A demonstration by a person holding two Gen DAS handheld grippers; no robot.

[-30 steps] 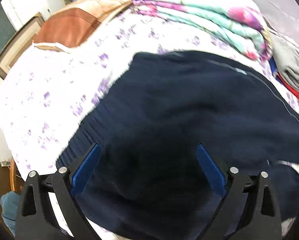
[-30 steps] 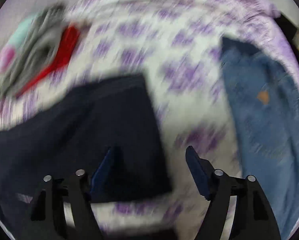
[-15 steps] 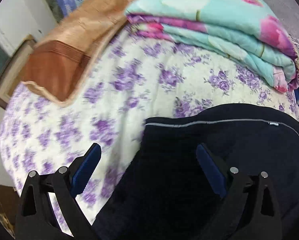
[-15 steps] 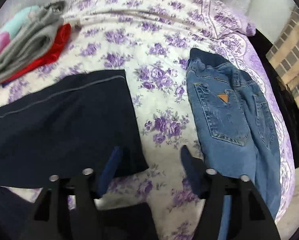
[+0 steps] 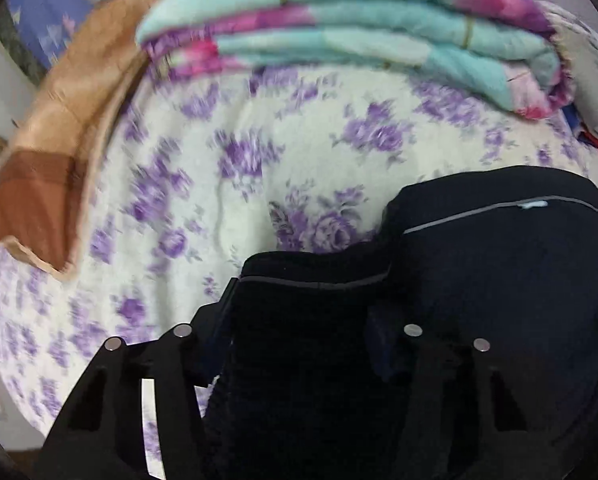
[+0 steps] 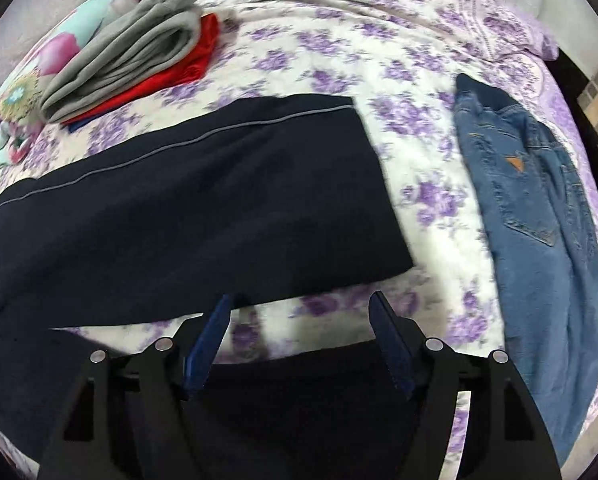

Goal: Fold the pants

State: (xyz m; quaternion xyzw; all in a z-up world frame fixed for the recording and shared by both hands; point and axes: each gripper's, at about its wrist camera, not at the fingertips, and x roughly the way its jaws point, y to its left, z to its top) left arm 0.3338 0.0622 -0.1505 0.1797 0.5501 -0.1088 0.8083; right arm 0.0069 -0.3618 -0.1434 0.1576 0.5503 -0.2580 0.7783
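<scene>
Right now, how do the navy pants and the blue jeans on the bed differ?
The navy pants are plain dark fabric with a thin grey stripe; the blue jeans are faded denim with stitched pockets and an orange patch.
The navy pants stretch sideways across the bedspread; the jeans run away from the camera.
The left gripper has lifted a fold of the navy pants; the jeans lie untouched.
Both rest on the floral bedspread.

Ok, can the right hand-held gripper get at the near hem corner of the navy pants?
Probably yes: the right hand-held gripper is open, and the navy pants hem corner lies flat just ahead on the bedspread, nothing between.
</scene>
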